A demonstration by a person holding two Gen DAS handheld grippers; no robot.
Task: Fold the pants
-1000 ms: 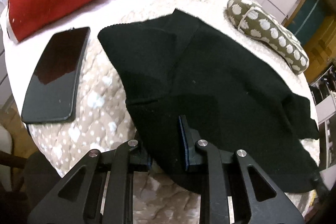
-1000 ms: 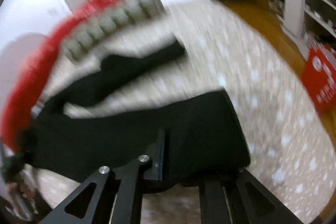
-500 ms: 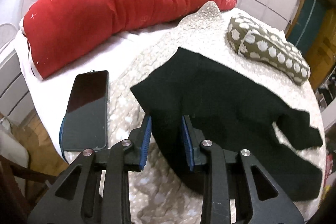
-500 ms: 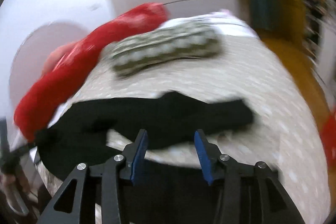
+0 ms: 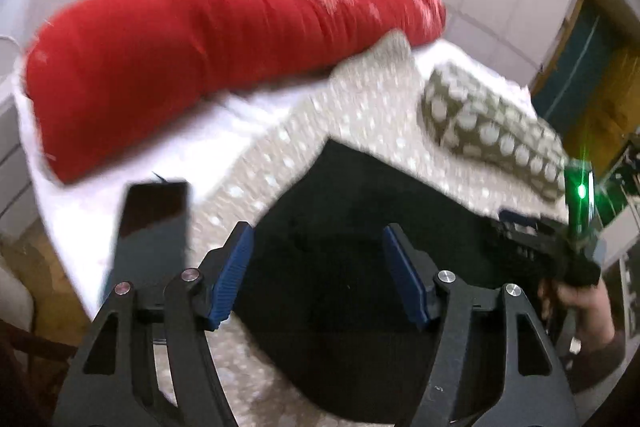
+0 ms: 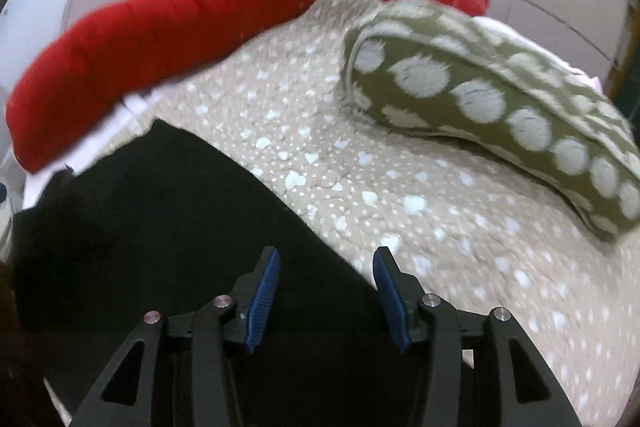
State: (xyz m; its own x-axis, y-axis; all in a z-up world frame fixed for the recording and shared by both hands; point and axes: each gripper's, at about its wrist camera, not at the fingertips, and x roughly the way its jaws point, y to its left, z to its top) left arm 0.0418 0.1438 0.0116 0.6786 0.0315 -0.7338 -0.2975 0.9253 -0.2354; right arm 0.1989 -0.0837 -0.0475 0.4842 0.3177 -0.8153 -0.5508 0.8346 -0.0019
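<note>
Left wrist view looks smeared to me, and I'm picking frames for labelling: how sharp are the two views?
Left wrist view: motion blur smears the red bolster and phone; its own tongs stay crisp; a green light flares at right. Right wrist view: milder blur, the spotted pillow fairly readable; the black pants show no detail; fisheye bends both.

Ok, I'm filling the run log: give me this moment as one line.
left gripper: open, empty | right gripper: open, empty | black pants: lying on spotted blanket, unheld | phone: beside pants
</note>
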